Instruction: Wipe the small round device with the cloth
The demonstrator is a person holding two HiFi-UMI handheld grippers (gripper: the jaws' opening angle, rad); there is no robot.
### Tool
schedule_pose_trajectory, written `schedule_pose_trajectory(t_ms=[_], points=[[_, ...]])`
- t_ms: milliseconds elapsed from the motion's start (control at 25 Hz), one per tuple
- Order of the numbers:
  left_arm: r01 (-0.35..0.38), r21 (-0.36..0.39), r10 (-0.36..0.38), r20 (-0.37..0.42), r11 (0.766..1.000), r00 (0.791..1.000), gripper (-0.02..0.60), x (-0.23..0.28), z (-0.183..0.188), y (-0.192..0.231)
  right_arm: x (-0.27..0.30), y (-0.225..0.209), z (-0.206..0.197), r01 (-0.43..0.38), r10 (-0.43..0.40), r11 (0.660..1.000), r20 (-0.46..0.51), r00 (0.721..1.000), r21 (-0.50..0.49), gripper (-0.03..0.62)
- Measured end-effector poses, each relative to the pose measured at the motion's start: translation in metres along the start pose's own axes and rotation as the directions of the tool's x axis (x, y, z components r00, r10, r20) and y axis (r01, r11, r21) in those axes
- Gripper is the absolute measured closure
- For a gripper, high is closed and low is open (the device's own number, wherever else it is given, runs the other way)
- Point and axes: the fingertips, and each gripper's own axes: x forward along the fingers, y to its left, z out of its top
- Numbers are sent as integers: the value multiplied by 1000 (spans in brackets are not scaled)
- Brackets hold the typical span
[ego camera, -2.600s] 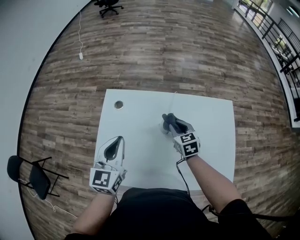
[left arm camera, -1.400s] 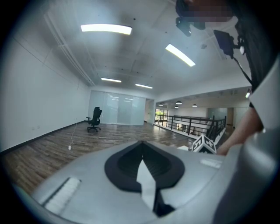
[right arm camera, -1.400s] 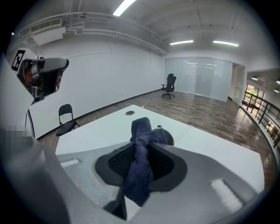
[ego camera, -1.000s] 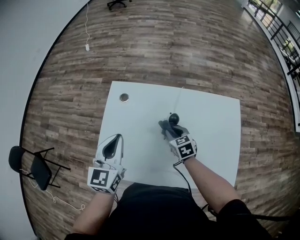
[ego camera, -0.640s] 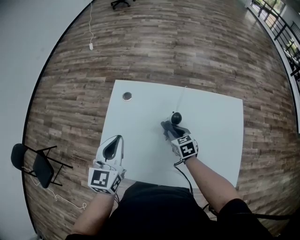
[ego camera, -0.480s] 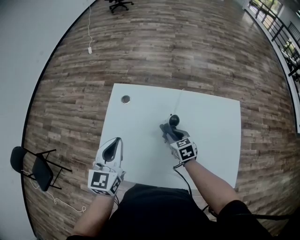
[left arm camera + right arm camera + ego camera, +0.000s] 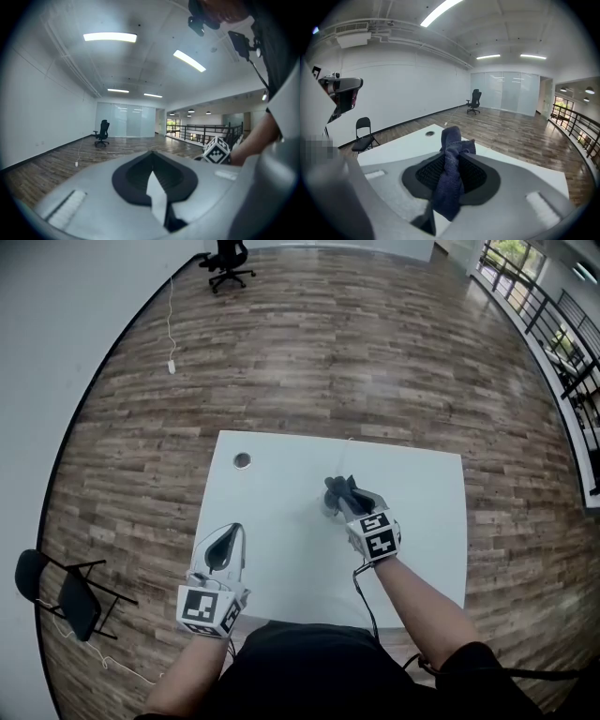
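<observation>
Small round device [image 7: 328, 505] lies under the right gripper's [image 7: 340, 489] tips, almost wholly covered; we see only a pale edge. Dark blue cloth [image 7: 450, 180] is pinched between those jaws and bunches ahead of them. Left gripper [image 7: 225, 546], jaws together on nothing, hangs well off to its left. Risks, we judge: the unbraced device skids across the white table [image 7: 272, 474], or the cloth slips free.
</observation>
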Motion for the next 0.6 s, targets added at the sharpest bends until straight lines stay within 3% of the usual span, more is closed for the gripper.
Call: schedule_pose_trajectory(t_ms=[200,600], points=[[-25,0,25,-8,1000,1000,575,-6,-2,7,6,-23,-2,36,-36,999,-3,999,1,499],[-56,-12,56,-37,998,998,575,-13,-11,14,26,-10,-17,-6,6,1000,-48,999,2,499]])
